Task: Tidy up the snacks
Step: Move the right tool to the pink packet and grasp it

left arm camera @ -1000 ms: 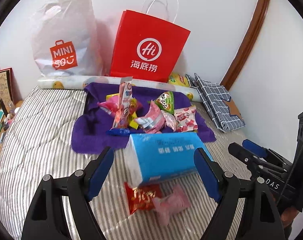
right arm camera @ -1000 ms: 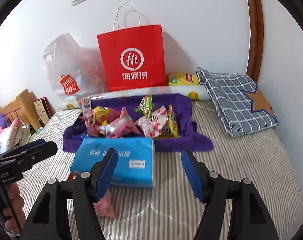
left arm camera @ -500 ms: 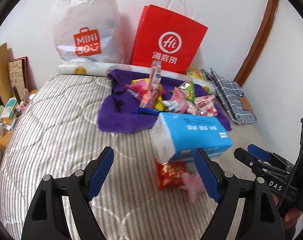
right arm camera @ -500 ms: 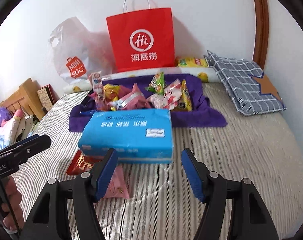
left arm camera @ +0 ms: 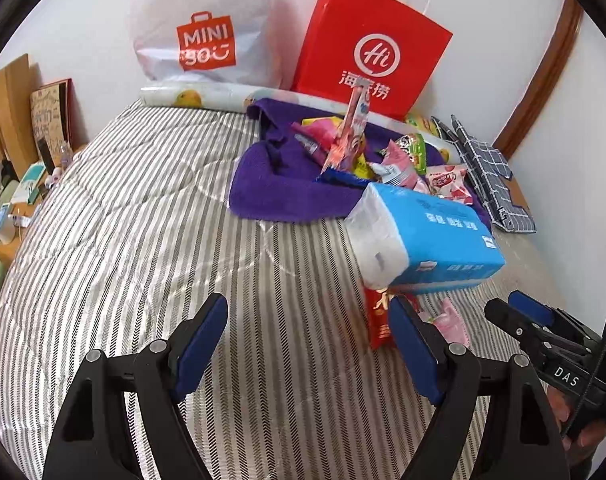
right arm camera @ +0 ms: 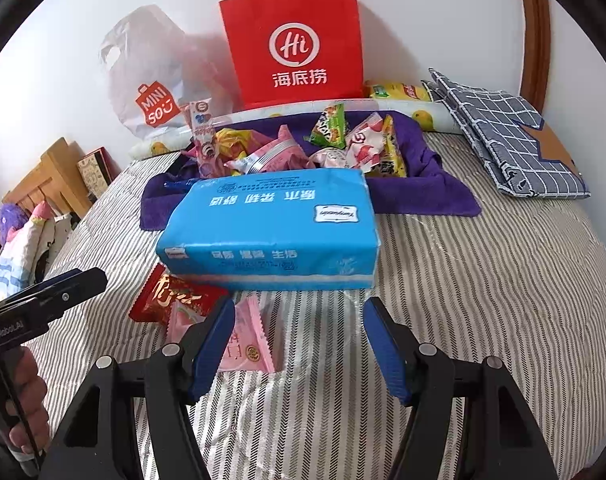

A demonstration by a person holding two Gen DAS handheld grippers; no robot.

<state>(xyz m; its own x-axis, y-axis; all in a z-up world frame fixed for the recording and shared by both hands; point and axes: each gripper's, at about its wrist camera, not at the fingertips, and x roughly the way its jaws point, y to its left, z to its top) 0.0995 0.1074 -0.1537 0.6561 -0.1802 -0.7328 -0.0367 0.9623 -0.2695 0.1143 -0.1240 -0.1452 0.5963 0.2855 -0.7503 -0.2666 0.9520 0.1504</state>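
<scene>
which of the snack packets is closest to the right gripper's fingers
The pink triangular packet, lying on the striped bedcover just past the right gripper, beside its left finger. The red packet lies further left, half under the blue tissue pack; the others sit on the purple towel.

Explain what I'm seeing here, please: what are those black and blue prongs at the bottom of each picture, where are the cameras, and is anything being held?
No robot arm is involved: a person holds one handheld two-finger gripper in each hand, each carrying a fisheye camera that looks along its fingers. The prongs are the left gripper in one view and the right gripper in the other. Both are open and hold nothing. Below them is a striped bed cover with a blue tissue pack; a red packet and a pink packet lie at its near edge. Behind it, a snack pile sits on a purple towel. A red paper bag and a white plastic bag stand at the wall.
</scene>
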